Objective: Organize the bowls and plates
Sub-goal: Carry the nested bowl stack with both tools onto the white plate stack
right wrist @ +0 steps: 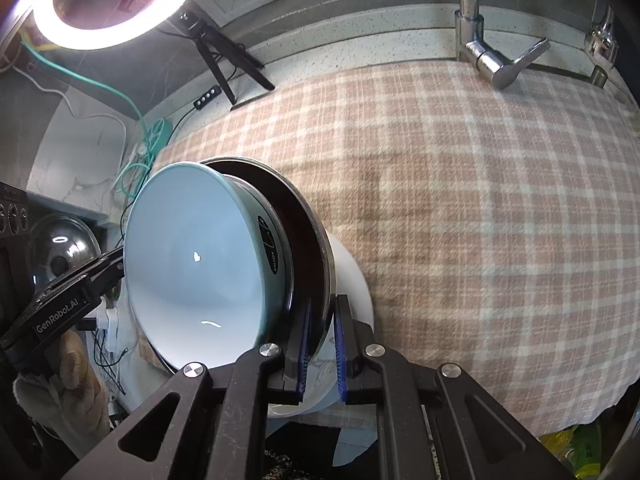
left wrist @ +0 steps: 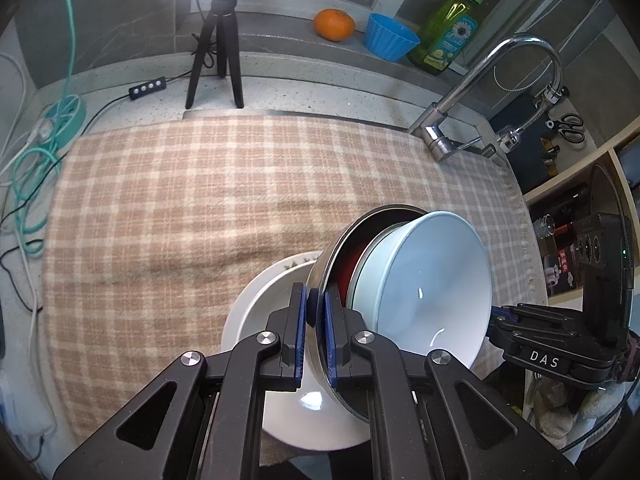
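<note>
A steel bowl (left wrist: 317,280) (right wrist: 325,256) with a dark red inside carries a pale blue bowl (left wrist: 432,280) (right wrist: 192,248) nested in it, and the stack is tilted. My left gripper (left wrist: 316,328) is shut on the steel bowl's rim on one side. On the opposite side my right gripper (right wrist: 322,340) is shut on the same rim; it also shows at the right edge of the left wrist view. Under the stack is a white plate (left wrist: 256,308) (right wrist: 356,280); I cannot tell whether it rests on the checked cloth (left wrist: 200,200) (right wrist: 480,200).
A faucet (left wrist: 480,80) (right wrist: 496,64) stands at the cloth's far edge. A tripod (left wrist: 218,48), an orange (left wrist: 334,24), a blue cup (left wrist: 390,38) and a soap bottle (left wrist: 452,32) stand behind. Cables (left wrist: 36,168) lie at the left. A gloved hand (right wrist: 60,392) holds the left gripper.
</note>
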